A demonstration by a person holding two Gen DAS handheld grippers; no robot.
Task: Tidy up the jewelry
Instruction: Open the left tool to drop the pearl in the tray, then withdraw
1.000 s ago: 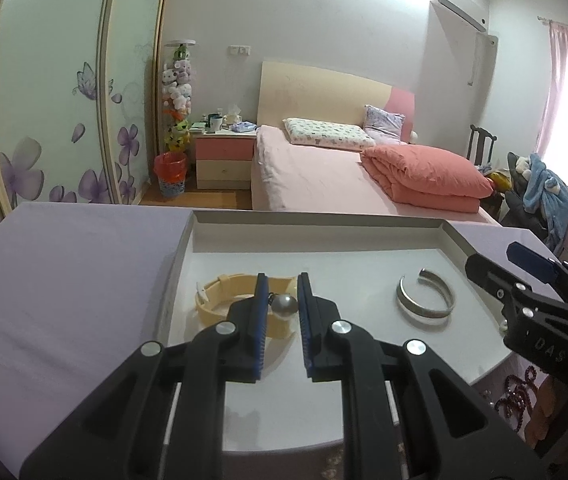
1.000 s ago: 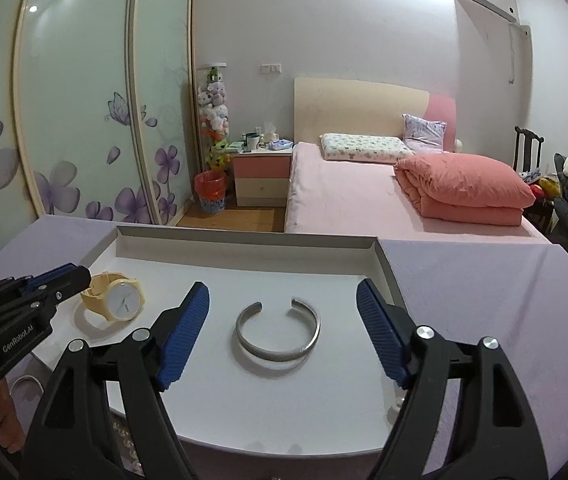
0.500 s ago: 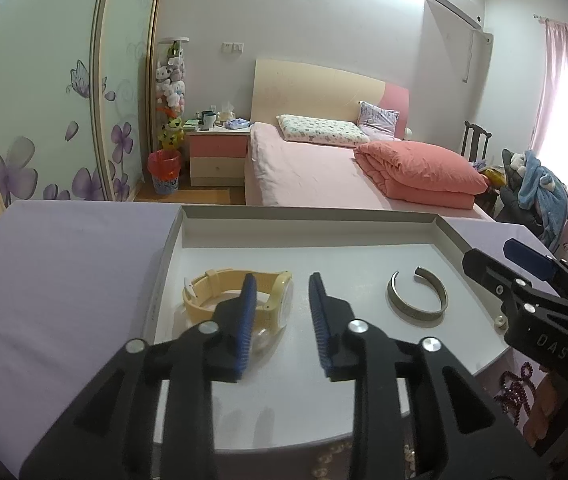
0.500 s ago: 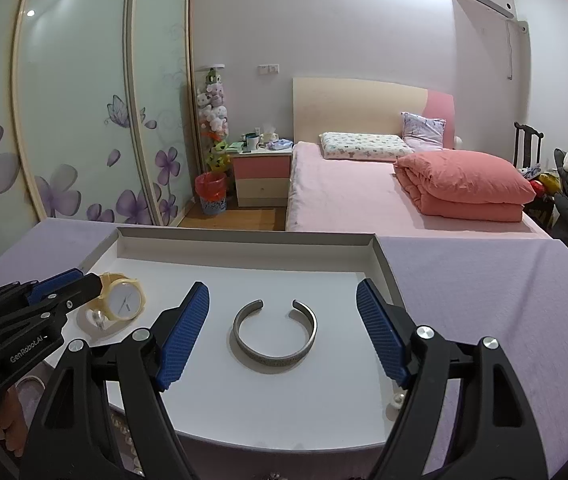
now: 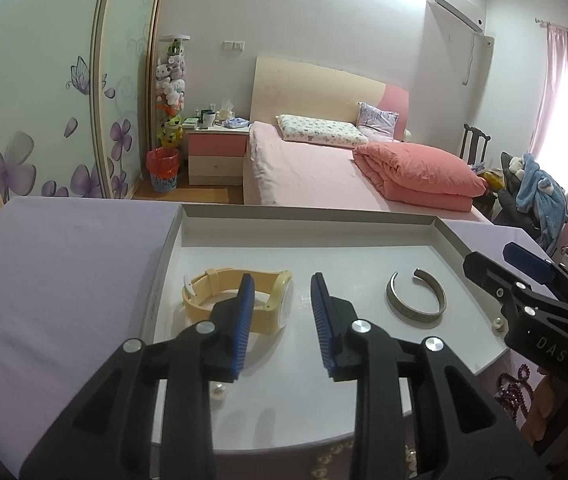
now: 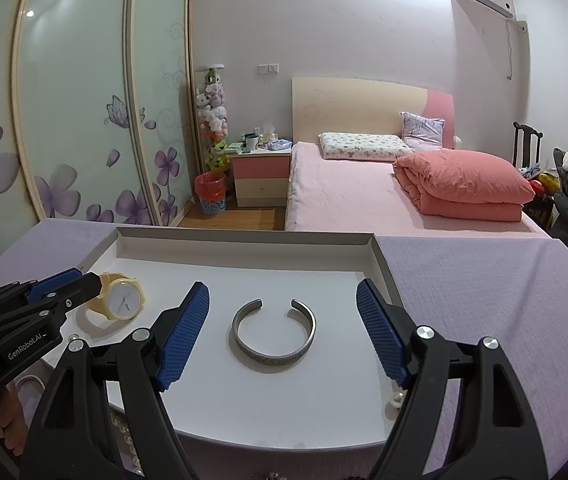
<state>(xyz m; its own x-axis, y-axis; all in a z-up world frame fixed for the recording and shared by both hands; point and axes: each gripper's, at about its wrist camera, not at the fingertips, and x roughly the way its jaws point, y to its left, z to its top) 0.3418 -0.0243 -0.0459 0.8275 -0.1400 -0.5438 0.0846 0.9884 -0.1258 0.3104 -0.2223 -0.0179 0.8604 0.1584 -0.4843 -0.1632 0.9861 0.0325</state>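
A table (image 5: 56,280) under a lilac cloth carries a shallow white tray (image 5: 303,216), its far wall running from 10 to 2 o'clock in the left wrist view. Behind it stands a pink bed (image 6: 347,196).

The left tool (image 5: 280,308) hangs over the tray's left half. A second ago its blue pads were nearly closed around the watch's face; since then the jaws have been opening, and they now stand released with nothing pressed between them. The yellow watch (image 5: 244,300) lies on its side on the tray floor, its face just beside the left pad and at 9 o'clock of the gap.

The right tool (image 6: 284,336) has kept its place, jaws spread wide and gripping nothing. The silver cuff bracelet (image 6: 274,334) lies flat on the tray between its pads, touching neither, with its gap toward 12 o'clock, unmoved.

A small pearl (image 5: 218,392) sits at the tray's near edge, at 6 o'clock of the watch.
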